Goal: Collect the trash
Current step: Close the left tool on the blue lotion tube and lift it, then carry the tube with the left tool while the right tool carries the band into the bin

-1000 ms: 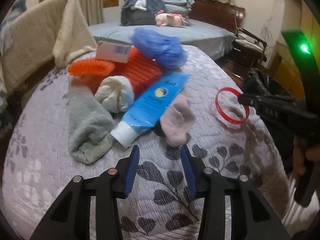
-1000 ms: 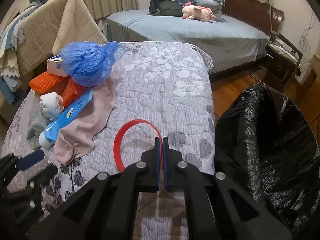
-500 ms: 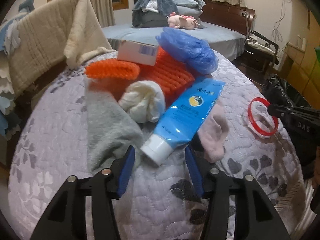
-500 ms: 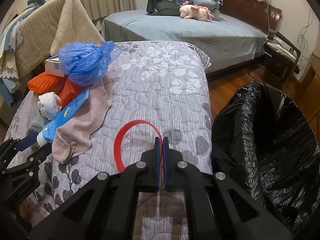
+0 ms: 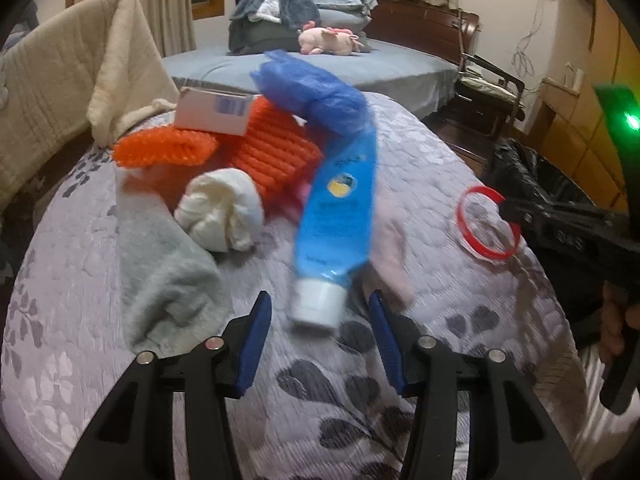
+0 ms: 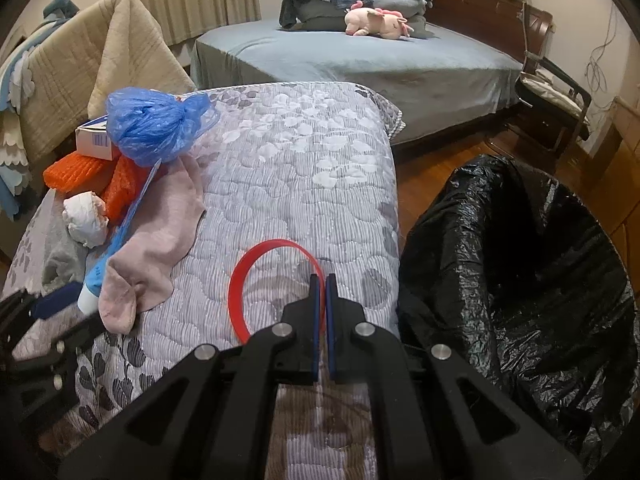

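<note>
My right gripper (image 6: 322, 284) is shut on a red ring (image 6: 240, 284) and holds it just above the quilt, beside the black trash bag (image 6: 520, 264). The ring (image 5: 472, 240) and right gripper (image 5: 508, 210) also show in the left wrist view. My left gripper (image 5: 318, 316) is open, its fingers either side of the white cap of a blue tube (image 5: 336, 216). The tube lies on a pink sock (image 5: 392, 248). A blue plastic bag (image 5: 316, 96), a white wad (image 5: 220, 208), orange knitwear (image 5: 264, 152) and a small box (image 5: 214, 110) are piled behind it.
A grey sock (image 5: 168, 268) lies left of the tube. A beige blanket (image 5: 80, 80) hangs over a chair at the left. A bed (image 6: 360, 52) with clothes and a pink plush stands behind. A chair (image 6: 552, 100) and wooden floor are at the right.
My left gripper has moved forward to the tube, and its fingers now flank the cap. The right gripper still holds the red ring in about the same place.
</note>
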{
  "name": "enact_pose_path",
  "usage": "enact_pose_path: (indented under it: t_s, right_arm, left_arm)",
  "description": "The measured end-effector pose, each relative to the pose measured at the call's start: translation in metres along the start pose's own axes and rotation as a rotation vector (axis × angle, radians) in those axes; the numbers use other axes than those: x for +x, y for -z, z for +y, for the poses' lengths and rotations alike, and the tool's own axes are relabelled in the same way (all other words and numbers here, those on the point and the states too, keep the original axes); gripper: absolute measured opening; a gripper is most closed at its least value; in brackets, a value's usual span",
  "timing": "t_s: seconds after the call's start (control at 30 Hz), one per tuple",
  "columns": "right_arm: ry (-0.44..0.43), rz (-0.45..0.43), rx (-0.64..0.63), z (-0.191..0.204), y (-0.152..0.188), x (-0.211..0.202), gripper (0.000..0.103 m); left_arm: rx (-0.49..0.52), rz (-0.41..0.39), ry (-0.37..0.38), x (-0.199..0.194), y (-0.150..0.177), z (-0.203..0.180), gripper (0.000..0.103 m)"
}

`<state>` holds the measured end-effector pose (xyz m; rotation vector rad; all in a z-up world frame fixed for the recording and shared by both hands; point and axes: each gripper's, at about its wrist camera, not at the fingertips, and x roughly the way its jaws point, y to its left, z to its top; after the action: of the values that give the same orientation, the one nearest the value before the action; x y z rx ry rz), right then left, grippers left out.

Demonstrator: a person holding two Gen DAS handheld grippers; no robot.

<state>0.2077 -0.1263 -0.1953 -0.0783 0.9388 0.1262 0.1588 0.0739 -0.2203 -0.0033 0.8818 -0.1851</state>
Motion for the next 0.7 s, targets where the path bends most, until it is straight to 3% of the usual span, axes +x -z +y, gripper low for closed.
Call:
enact_pose_path:
  t_s: [0.23,0.43,0.7]
  right_arm:
    - [-0.001,0.003,-0.001,0.001,0.001,0.0,0.003]
    - [-0.002,0.002,0.0,0.001,0.0,-0.001,0.003]
    - [-0.018,-0.005,0.001,0.002,0.0,-0.007,0.003]
  left_arm:
    - [-0.019,0.028,0.053,0.017,-0.009,0.003,0.05]
    - [-0.046,0.029,0.092,0.022,-0.015,0.004,0.033]
    - [-0.071,-0.017,0.065,-0.003,-0.014,0.003,0.031]
